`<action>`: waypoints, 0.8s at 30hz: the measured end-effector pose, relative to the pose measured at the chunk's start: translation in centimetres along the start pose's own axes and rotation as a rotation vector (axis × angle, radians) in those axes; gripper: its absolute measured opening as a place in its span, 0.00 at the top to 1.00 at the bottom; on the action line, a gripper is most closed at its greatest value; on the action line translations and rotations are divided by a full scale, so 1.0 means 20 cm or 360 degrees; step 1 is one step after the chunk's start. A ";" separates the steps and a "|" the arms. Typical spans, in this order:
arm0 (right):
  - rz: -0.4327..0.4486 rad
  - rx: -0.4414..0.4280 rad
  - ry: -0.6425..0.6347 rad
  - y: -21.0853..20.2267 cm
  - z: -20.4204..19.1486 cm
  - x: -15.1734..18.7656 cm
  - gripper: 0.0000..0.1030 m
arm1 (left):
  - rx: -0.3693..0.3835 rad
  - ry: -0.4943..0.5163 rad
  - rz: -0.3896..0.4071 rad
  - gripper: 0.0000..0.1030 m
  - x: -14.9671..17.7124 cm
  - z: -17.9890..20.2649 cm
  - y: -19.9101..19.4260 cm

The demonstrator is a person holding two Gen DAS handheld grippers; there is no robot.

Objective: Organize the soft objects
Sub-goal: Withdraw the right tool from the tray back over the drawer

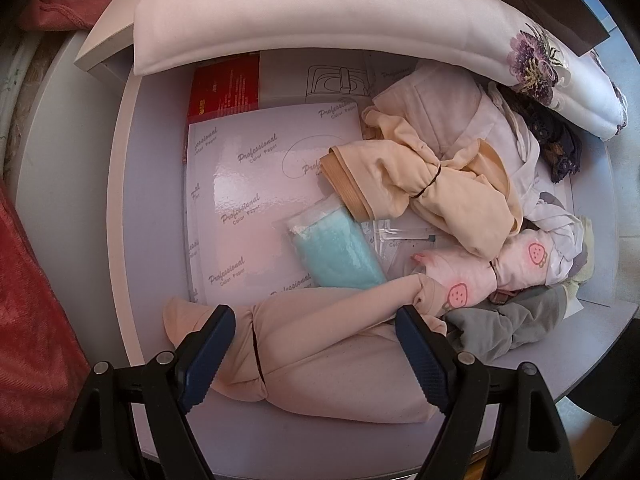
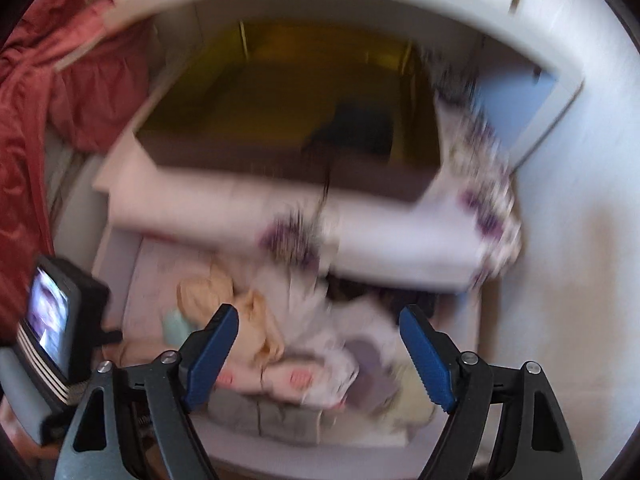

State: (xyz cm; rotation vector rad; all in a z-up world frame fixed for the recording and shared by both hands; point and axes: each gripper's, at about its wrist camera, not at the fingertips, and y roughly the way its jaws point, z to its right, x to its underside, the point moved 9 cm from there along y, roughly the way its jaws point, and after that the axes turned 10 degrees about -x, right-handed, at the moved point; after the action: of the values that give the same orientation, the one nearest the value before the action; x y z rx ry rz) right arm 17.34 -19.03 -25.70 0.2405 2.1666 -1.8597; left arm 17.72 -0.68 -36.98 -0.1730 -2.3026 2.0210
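The left gripper (image 1: 316, 344) points down with its jaws spread wide either side of a pale pink rolled cloth bundle tied with a dark band (image 1: 320, 364), which lies along the near edge of the white drawer (image 1: 132, 184); the pads do not seem to press it. The roll looks light, soft and squashy, so a hold across its thick middle beside the band should suit best. Behind it lie a turquoise towel in clear plastic (image 1: 340, 252), a glossy pack of colour paper (image 1: 260, 200), a cream knotted garment (image 1: 432, 192) and a strawberry-print pink roll (image 1: 480, 276), all crowded toward the drawer's right side. A long pink flower-printed cushion (image 1: 320, 16) overhangs the far edge. The right gripper (image 2: 320, 352) hangs above this heap, jaws open and empty; its view is blurred.
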 end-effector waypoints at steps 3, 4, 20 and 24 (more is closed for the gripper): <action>-0.0221 -0.0010 0.0070 0.18 0.04 0.15 0.19 | 0.0012 -0.0009 -0.0004 0.19 0.00 -0.01 0.00; -0.0259 -0.0007 0.0085 0.21 0.05 0.17 0.19 | 0.0018 -0.0017 -0.0007 0.19 0.00 -0.01 0.00; -0.0431 -0.0102 0.0316 0.38 0.16 0.27 0.18 | 0.0170 0.0300 0.0016 0.35 -0.14 -0.01 -0.23; -0.0445 -0.0103 0.0359 0.40 0.20 0.28 0.18 | 0.0139 0.0507 -0.0039 0.41 -0.06 0.04 -0.19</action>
State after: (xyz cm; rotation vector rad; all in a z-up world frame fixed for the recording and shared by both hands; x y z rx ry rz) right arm 14.86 -21.96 -35.46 0.1457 2.5207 -1.9855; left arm 18.73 -2.17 -33.27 -0.4248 -2.0108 1.9154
